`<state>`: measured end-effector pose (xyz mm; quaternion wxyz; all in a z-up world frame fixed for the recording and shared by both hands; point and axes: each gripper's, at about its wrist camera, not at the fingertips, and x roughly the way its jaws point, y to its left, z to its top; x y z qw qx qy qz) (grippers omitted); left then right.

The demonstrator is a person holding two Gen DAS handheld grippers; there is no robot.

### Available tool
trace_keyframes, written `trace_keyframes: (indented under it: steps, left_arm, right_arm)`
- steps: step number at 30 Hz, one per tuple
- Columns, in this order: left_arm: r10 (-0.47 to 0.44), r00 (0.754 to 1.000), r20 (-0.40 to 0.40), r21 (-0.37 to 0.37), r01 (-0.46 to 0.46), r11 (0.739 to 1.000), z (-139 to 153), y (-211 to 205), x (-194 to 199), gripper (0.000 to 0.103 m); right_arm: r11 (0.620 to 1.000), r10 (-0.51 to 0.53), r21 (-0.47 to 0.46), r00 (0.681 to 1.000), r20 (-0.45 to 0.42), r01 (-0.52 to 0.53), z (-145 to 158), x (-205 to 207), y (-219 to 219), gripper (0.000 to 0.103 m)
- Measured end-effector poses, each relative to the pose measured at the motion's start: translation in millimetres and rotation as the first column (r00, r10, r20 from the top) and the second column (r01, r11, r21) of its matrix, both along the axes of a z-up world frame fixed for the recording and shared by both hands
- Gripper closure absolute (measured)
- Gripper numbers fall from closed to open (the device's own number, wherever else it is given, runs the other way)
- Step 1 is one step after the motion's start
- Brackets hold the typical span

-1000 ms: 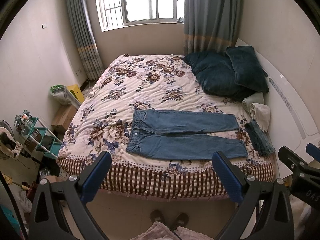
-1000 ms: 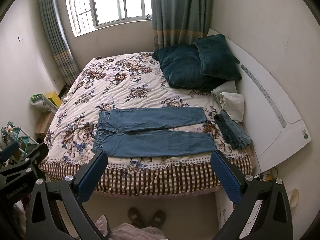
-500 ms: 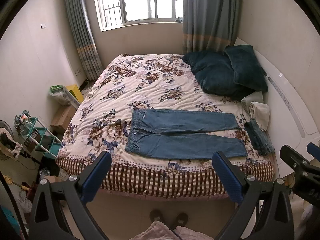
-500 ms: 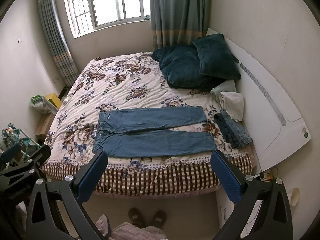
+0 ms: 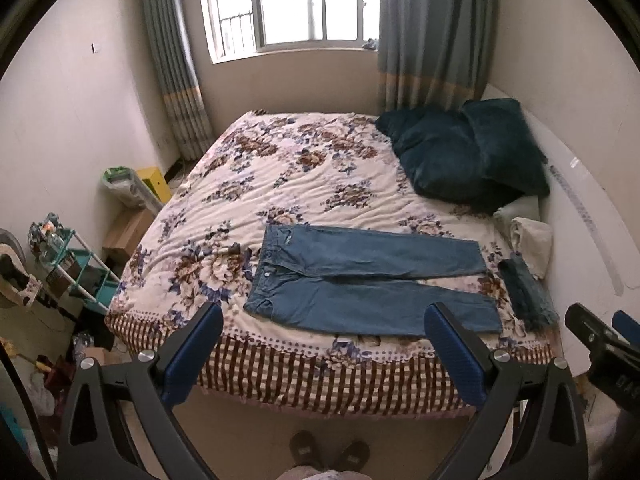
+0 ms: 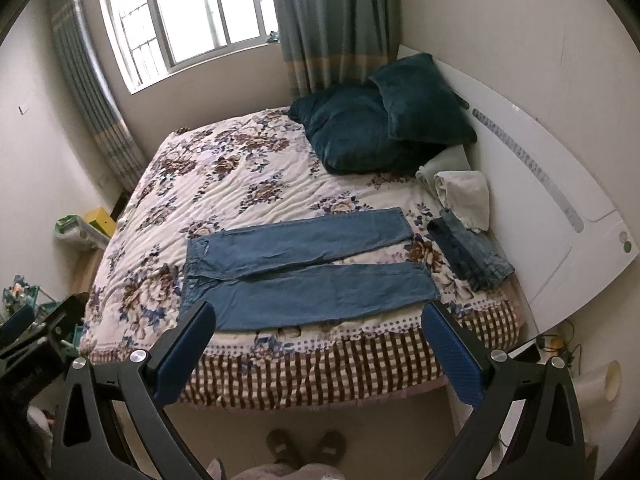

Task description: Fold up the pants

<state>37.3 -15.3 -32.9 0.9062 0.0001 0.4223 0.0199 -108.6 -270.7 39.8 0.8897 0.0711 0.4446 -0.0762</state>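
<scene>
Blue jeans (image 5: 360, 280) lie flat near the front edge of a floral bed (image 5: 288, 184), waist to the left, both legs pointing right. They also show in the right wrist view (image 6: 304, 272). My left gripper (image 5: 324, 340) is open and empty, held above the floor in front of the bed. My right gripper (image 6: 320, 340) is open and empty too, at about the same distance from the bed. Neither touches the jeans.
Two dark teal pillows (image 5: 464, 160) lie at the head on the right. Folded dark jeans (image 6: 468, 252) and pale folded cloths (image 6: 464, 196) sit beside the white headboard (image 6: 540, 184). A teal rack (image 5: 80, 272) and boxes stand left. Slippers (image 6: 306, 446) are on the floor.
Both grippers have tilted and shifted slightly; the bed and jeans sit a little higher in the views. The jeans have not moved.
</scene>
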Motion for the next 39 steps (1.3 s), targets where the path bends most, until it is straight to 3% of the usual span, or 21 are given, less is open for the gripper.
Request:
trace_keyframes:
  steps: [5, 12, 20, 27, 31, 35, 39]
  left_arm:
    - [-0.005, 0.999, -0.046, 0.068, 0.008, 0.998, -47, -18, 32, 0.000]
    - [-0.043, 0.988, -0.147, 0.091, 0.057, 0.994, -113, -40, 106, 0.000]
    - [-0.092, 0.964, -0.248, 0.074, 0.113, 0.991, -183, -44, 232, 0.000]
    - [-0.109, 0.931, -0.348, 0.110, 0.156, 0.982, -276, -51, 360, 0.000]
    - [-0.120, 0.899, -0.420, 0.147, 0.198, 0.969, -342, -57, 418, 0.000]
    - [-0.140, 0.857, -0.496, 0.171, 0.255, 0.952, -413, -66, 470, 0.000]
    - [-0.156, 0.793, -0.588, 0.162, 0.305, 0.938, -482, -74, 522, 0.001]
  right_arm:
    - [1.000, -0.010, -0.026, 1.000, -0.012, 0.010, -50, 36, -12, 0.000]
    - [0.999, -0.048, -0.016, 0.993, -0.110, 0.047, -136, 118, -35, 0.000]
    - [0.994, -0.108, -0.004, 0.970, -0.217, 0.110, -232, 244, -54, 0.000]
    - [0.996, -0.081, -0.053, 0.943, -0.323, 0.068, -336, 383, -54, 0.000]
    - [0.999, -0.023, -0.050, 0.919, -0.394, 0.003, -402, 458, -48, 0.000]
    - [0.994, 0.062, -0.046, 0.881, -0.470, -0.095, -489, 550, -44, 0.000]
    - [0.980, 0.153, -0.023, 0.825, -0.544, -0.196, -569, 613, -40, 0.000]
